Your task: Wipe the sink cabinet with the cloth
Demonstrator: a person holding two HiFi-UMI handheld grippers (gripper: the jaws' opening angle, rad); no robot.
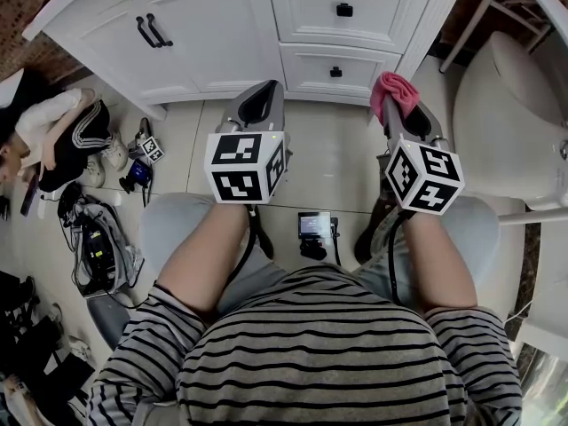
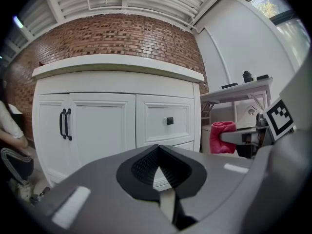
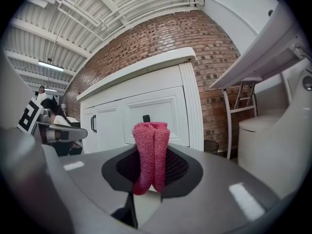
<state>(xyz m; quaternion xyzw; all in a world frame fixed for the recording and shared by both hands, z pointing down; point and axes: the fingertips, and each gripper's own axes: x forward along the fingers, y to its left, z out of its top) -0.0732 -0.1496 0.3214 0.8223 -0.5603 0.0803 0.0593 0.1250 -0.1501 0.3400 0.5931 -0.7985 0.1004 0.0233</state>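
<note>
1. Left gripper [image 1: 259, 98], centre of frame: closed tip to tip, empty.
2. Right gripper [image 1: 401, 118], right of centre: clamped on folded pink cloth [image 1: 393, 91].
3. White sink cabinet [image 1: 222, 34], top of frame; cloth near its lower right corner.

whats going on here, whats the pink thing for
A person faces a white sink cabinet with a gripper in each hand. The right gripper is shut on a folded pink cloth, which it holds up in front of the cabinet, apparently short of touching it. The left gripper is shut with nothing in it. No wiping contact is visible yet.
</note>
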